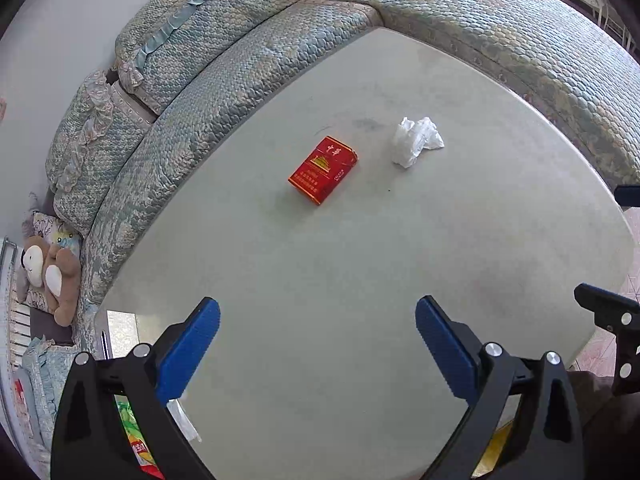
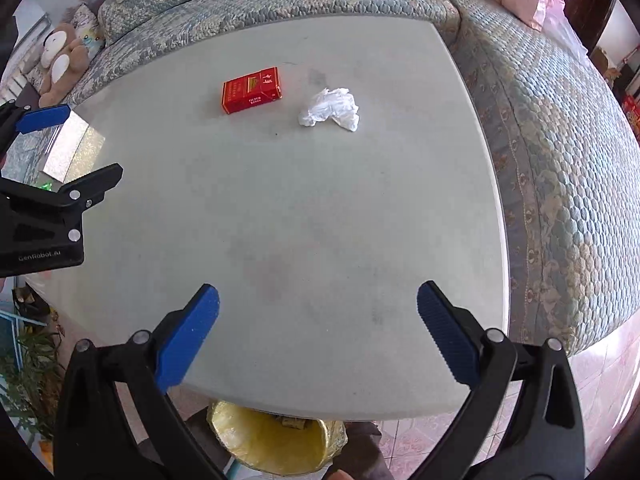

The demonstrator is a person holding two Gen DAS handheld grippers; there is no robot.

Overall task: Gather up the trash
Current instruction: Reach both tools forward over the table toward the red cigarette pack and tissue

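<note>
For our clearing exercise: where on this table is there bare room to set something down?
The near half of the table is bare, from the cigarette pack and crumpled tissue down to the near edge above the yellow-lined bin. The only crowding is around those two items.

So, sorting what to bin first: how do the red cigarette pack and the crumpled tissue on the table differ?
The cigarette pack is red, printed and box-shaped with crisp edges; the crumpled tissue is plain white and shapeless. The pack lies flat on a broad face, while the tissue sits bunched in a loose lump. Both rest apart on the table, untouched.
</note>
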